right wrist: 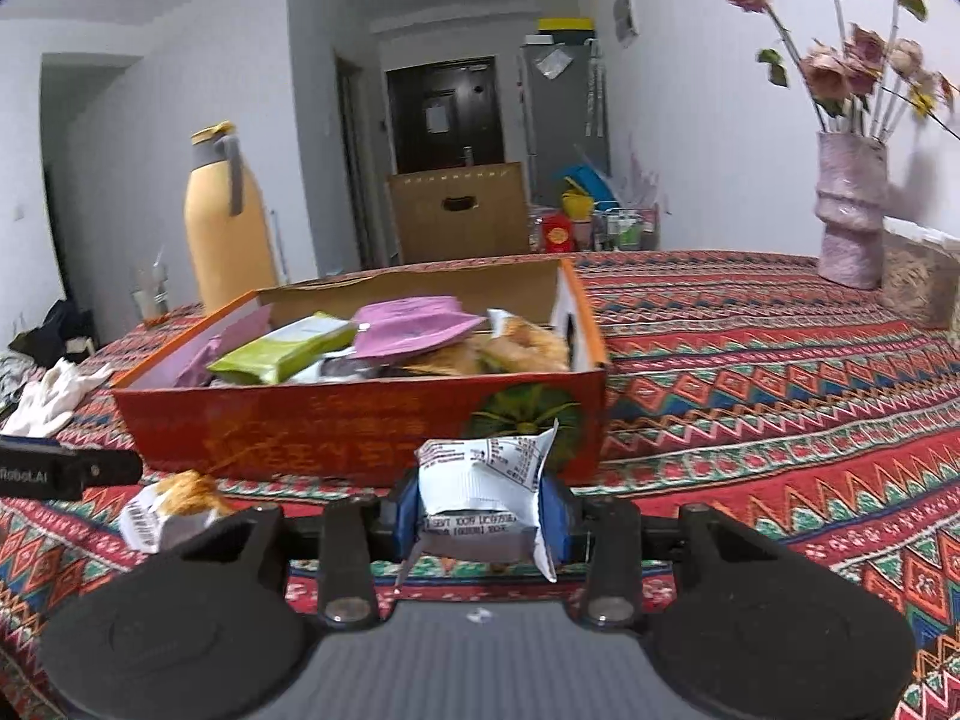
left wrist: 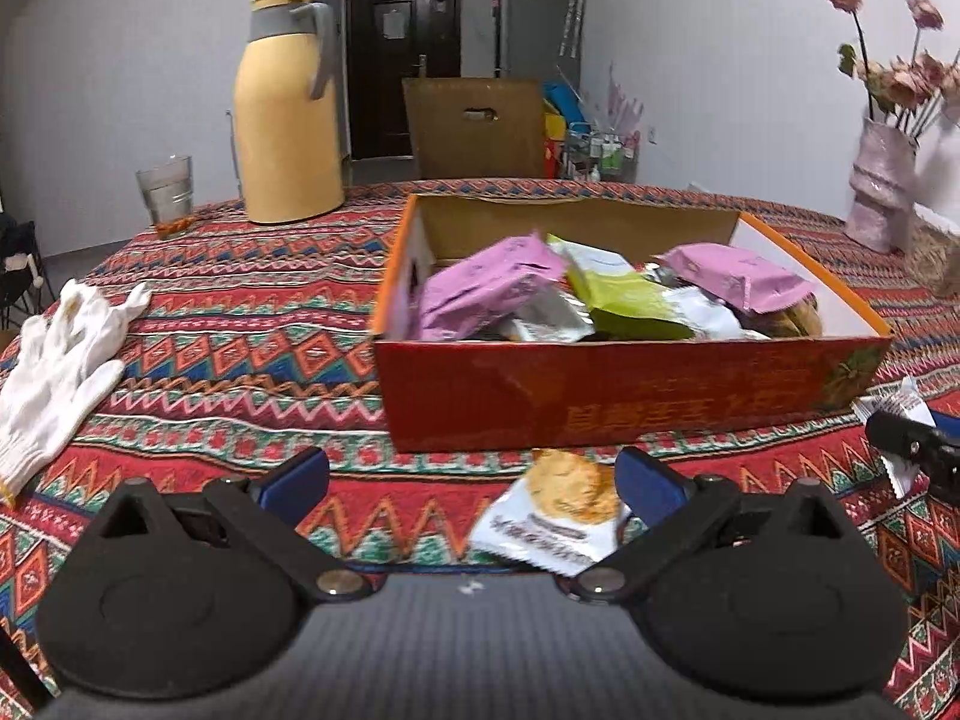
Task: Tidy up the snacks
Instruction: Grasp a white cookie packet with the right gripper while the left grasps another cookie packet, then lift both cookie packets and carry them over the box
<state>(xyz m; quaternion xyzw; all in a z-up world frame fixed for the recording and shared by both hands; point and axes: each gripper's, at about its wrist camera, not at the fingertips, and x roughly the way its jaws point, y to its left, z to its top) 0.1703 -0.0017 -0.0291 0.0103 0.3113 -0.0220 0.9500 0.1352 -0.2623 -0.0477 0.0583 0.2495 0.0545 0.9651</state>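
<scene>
Right now the white snack packet [right wrist: 480,498] sits pinched between the blue pads of my right tongs [right wrist: 480,510], clenched on its crumpled middle, printed side facing the camera, held just in front of the red snack box [right wrist: 360,432]. That box [left wrist: 630,396] stands open on the patterned worktop [left wrist: 240,348], already holding purple, green and silver packets piled loosely.

My left tongs [left wrist: 471,483] are released, jaws standing wide, with the biscuit packet [left wrist: 555,516] lying on the cloth between them, closer to the right-hand pad; nothing presses on it yet. From the right wrist view that same packet [right wrist: 174,504] shows at the lower left, near the box's front wall.

To do this step well, I judge the held packet should be lifted clear of the front wall before going forward, since the wrapper's loose ends could catch the cardboard edge. I would aim for the emptier gap toward the near left of the box rather than the heaped middle, and let go low so it doesn't slide off the pile. The grip looks shallow on slippery film, so a slow carry seems wise.

Farther out stand a yellow thermos [left wrist: 288,114], a glass [left wrist: 165,192], white gloves [left wrist: 60,372] and a vase of flowers [right wrist: 852,210].
</scene>
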